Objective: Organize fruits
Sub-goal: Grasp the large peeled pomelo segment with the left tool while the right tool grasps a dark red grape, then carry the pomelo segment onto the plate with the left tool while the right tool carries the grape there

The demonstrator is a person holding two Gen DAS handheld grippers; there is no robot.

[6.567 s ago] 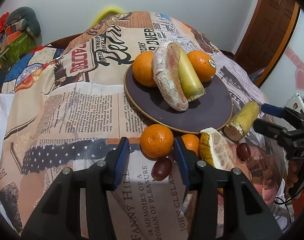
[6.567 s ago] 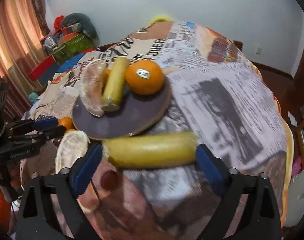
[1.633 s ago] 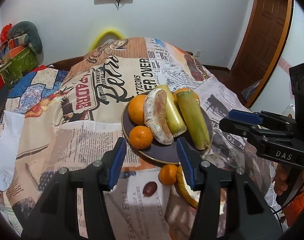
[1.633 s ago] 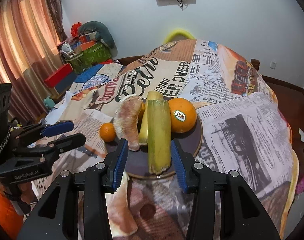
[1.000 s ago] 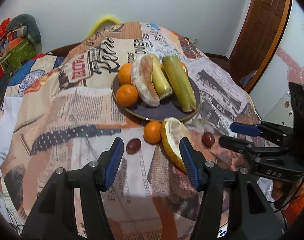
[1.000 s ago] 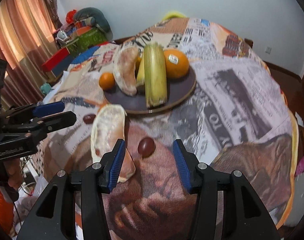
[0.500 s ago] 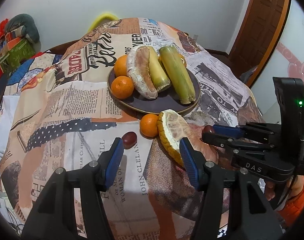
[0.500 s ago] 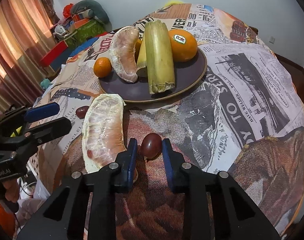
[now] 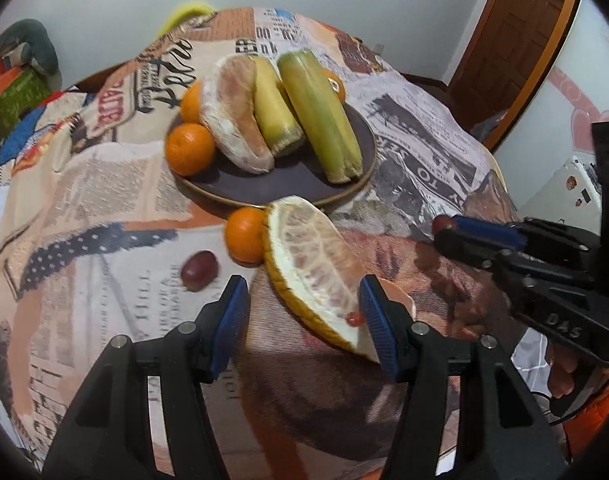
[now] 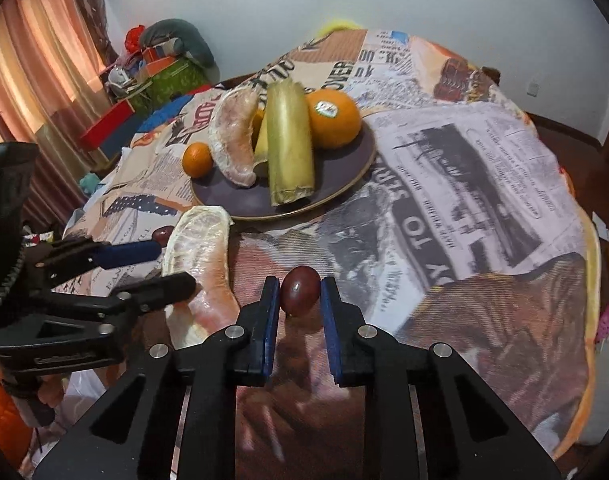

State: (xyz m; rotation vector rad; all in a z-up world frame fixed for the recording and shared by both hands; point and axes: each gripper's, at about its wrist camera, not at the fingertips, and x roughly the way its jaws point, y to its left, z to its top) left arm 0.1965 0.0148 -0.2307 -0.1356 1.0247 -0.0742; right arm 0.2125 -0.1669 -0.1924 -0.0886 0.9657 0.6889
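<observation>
In my left wrist view, my left gripper has its fingers spread wide around the near end of the pomelo slice, which lies on the table just before the plate. A small orange touches the slice.

In my right wrist view, my right gripper has its fingers pressed on the dark grape, near the slice.

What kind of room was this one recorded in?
Probably a lived-in home room: a round table under a newsprint-pattern cloth bearing a fruit plate, orange curtains, a wooden door, and clutter piled in a corner.
</observation>
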